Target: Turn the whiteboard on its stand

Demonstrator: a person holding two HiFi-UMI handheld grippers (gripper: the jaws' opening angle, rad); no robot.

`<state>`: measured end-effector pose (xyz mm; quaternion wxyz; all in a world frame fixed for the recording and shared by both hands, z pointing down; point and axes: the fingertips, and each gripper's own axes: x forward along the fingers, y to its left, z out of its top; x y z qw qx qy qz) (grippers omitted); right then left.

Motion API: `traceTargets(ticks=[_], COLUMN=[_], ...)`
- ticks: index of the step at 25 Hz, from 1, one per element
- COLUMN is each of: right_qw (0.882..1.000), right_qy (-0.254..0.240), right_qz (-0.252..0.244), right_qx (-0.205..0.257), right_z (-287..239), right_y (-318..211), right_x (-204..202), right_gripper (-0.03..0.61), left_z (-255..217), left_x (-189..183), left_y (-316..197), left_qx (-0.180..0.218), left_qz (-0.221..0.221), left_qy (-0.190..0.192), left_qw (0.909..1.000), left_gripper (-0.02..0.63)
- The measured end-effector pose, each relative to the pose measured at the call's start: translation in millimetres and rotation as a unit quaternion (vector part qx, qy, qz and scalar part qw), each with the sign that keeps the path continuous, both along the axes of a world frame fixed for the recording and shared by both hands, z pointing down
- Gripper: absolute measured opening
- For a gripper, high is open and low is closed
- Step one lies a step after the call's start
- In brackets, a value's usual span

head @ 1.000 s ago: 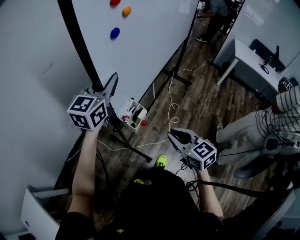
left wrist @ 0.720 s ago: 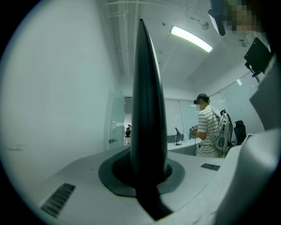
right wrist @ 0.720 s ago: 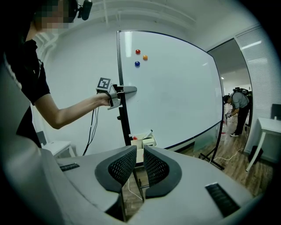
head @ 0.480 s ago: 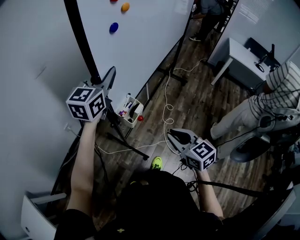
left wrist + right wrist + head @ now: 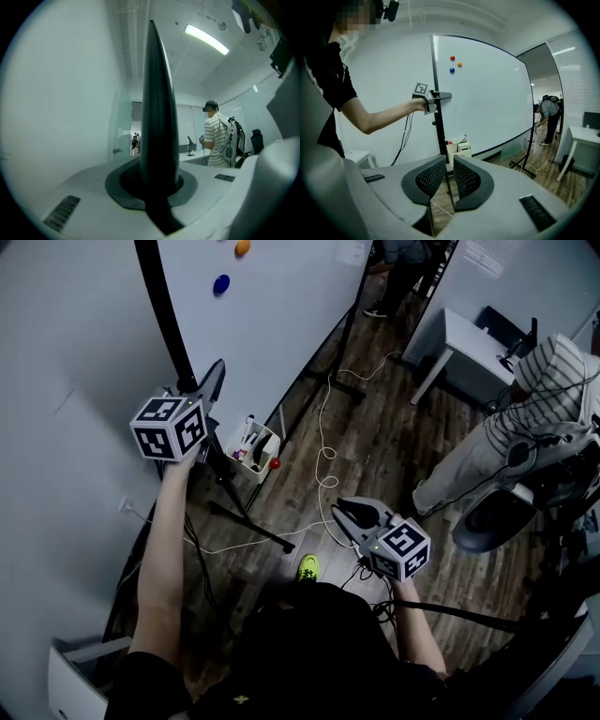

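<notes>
The whiteboard (image 5: pixel 281 306) is a large white panel with a black frame edge (image 5: pixel 165 324), mounted on a black stand (image 5: pixel 246 521). My left gripper (image 5: pixel 212 381) is shut on that edge at about mid height. In the left gripper view the dark edge (image 5: pixel 158 117) runs straight up from between the pads of the left gripper (image 5: pixel 159 187). The right gripper view shows the whiteboard (image 5: pixel 487 103) with my left gripper (image 5: pixel 440 96) at its left edge. My right gripper (image 5: pixel 342 512) hangs low over the floor, away from the board. The right gripper (image 5: pixel 449 173) has its pads nearly touching and holds nothing.
A white bin of markers (image 5: pixel 255 446) hangs by the stand's pole. Coloured magnets (image 5: pixel 221 283) stick to the board. A white cable (image 5: pixel 323 451) lies across the wood floor. A person in a striped shirt (image 5: pixel 525 418) stands at the right near a white desk (image 5: pixel 459 343).
My left gripper, still clamped on the board's edge, has shifted slightly up and left in view. The bin and magnets moved the same way. The right gripper stayed put.
</notes>
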<state>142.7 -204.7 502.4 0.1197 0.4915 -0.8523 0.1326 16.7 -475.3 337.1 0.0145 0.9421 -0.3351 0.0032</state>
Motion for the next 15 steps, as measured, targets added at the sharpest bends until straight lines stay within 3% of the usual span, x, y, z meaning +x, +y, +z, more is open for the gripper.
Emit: traceTargets(ticks=[15], right_qw=[1.0], right_qy=[0.009], right_qz=[0.014], right_qx=[-0.002], right_z=[19], right_y=[26], right_x=[3], right_gripper=[0.063], left_z=[9], left_x=[0], left_y=[-6], left_qx=[0.009], left_qz=[0.002], left_qy=[0.016], left_qw=[0.9998], left_gripper=[0.046])
